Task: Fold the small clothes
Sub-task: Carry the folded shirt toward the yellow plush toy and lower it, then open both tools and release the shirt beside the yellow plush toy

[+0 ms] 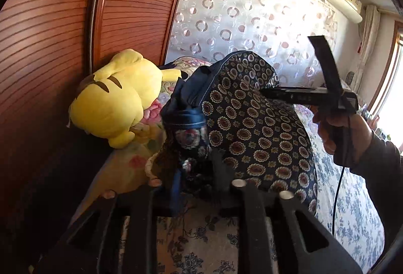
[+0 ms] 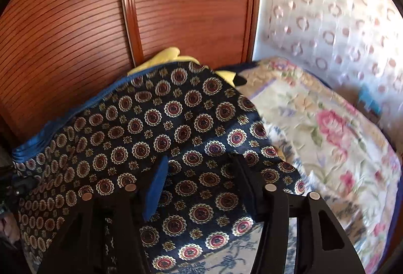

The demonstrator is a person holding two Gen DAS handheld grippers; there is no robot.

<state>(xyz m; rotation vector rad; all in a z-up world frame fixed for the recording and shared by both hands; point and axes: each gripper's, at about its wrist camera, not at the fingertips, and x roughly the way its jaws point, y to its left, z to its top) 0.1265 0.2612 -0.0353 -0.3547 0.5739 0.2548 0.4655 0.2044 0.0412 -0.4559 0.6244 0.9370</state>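
The dark patterned garment (image 2: 176,128) with medallion print and a blue waistband lies draped over the bed (image 2: 314,123), bunched up toward the left hand-held gripper (image 1: 196,173). There a gathered wad of cloth sits between its fingers, but the folds hide the pads, so whether they pinch or have let go is hard to tell. The right hand-held gripper (image 2: 201,173) stands released, its fingers apart over the fabric, which lies between them unpressed. In the left view a hand (image 1: 345,133) holds that gripper. A yellow plush toy (image 1: 113,98) lies beside the garment, partly hidden behind it, against the wooden wardrobe (image 1: 50,35).
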